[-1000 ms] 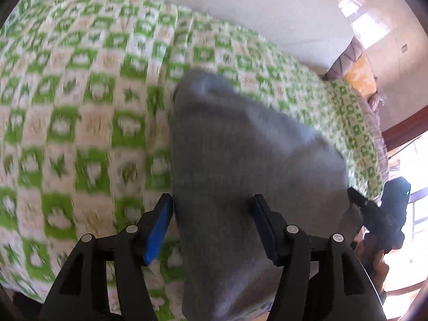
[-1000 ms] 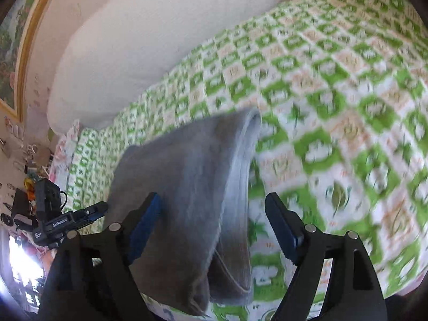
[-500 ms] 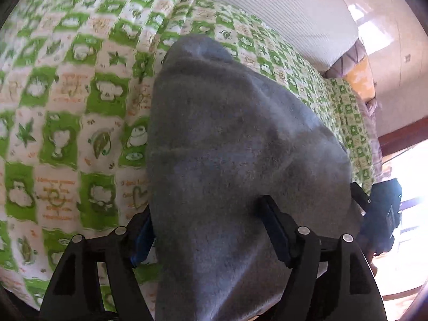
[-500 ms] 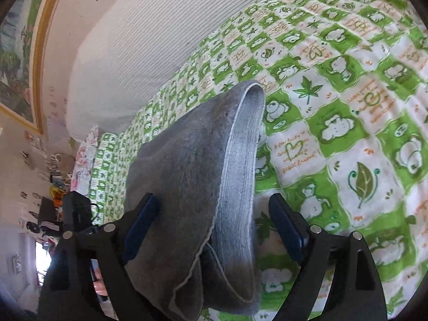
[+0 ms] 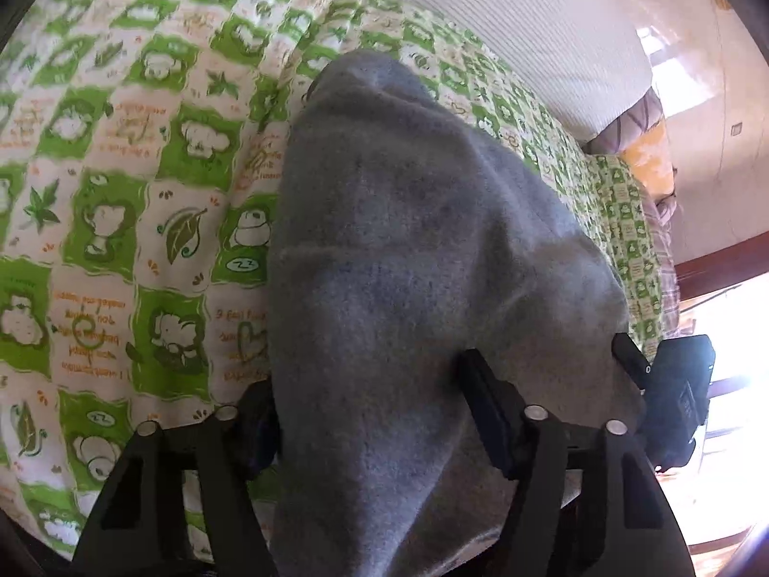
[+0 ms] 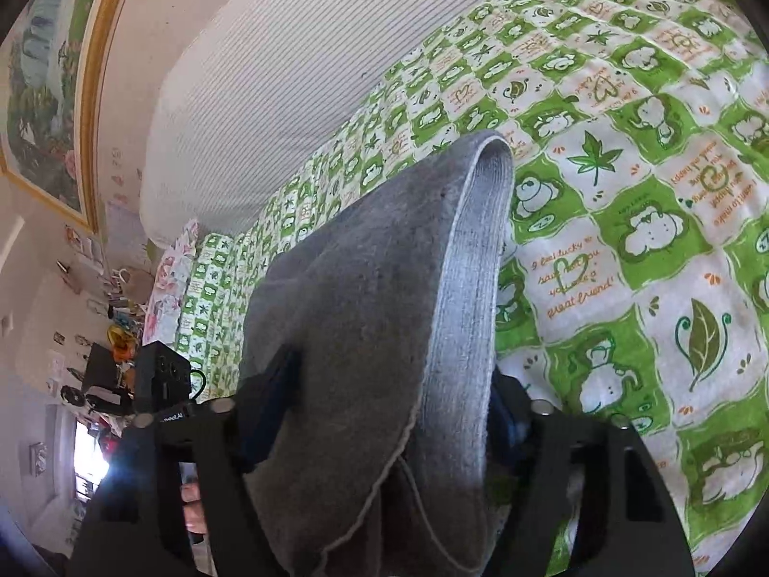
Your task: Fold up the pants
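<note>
Folded grey pants lie on a green and white checked bedspread. In the left wrist view my left gripper straddles the near end of the pants; its jaws are closing and both pads press into the bunched fabric. In the right wrist view the pants show a rounded fold with a ribbed band along the right side. My right gripper is closing too, its pads squeezing the layered near end. The fabric hides most of both left pads.
A long white ribbed bolster lies along the far side of the bedspread. A black camera housing sits beside the pants at the right. A framed picture and a cluttered shelf stand at the left.
Both grippers have moved further onto the pants and tipped down. Their jaws, which stood apart from the cloth a second ago, have narrowed onto it.
</note>
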Demonstrator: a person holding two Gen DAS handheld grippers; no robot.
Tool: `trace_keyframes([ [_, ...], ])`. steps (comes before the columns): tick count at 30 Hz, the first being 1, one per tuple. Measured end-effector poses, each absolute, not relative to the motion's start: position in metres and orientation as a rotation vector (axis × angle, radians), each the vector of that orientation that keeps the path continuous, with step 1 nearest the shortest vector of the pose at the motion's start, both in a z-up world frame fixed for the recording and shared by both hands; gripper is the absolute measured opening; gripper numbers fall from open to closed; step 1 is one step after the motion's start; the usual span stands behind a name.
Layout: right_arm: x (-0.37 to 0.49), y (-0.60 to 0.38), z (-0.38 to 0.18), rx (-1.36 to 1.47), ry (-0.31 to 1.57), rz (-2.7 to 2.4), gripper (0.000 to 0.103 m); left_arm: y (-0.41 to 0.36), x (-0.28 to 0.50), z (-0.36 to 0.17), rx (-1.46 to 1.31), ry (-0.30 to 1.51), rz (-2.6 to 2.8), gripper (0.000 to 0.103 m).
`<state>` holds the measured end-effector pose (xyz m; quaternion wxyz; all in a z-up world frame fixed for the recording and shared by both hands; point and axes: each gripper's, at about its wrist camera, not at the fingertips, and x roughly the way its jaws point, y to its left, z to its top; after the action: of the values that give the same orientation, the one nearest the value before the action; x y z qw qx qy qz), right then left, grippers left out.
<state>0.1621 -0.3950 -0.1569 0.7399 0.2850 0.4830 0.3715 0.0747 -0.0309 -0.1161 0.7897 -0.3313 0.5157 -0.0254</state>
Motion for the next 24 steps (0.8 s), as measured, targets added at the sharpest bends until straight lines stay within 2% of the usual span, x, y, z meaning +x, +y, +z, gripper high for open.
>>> trace_keyframes([
  [5,0.160,-0.396,-0.155,0.623,1.059,0.815,0.055,-0.051,0.072,-0.095,-0.590,1.084,0.023,0.040],
  [7,0.159,-0.398,-0.154,0.631,1.053,0.818,0.049,-0.055,0.070,-0.087,-0.586,1.070,0.047,0.036],
  [13,0.156,-0.410,-0.153,0.655,1.034,0.836,0.041,-0.071,0.066,-0.070,-0.550,1.033,0.118,0.033],
  [24,0.148,-0.415,-0.143,0.616,0.972,0.857,0.039,-0.098,0.043,-0.035,-0.436,0.945,0.167,0.032],
])
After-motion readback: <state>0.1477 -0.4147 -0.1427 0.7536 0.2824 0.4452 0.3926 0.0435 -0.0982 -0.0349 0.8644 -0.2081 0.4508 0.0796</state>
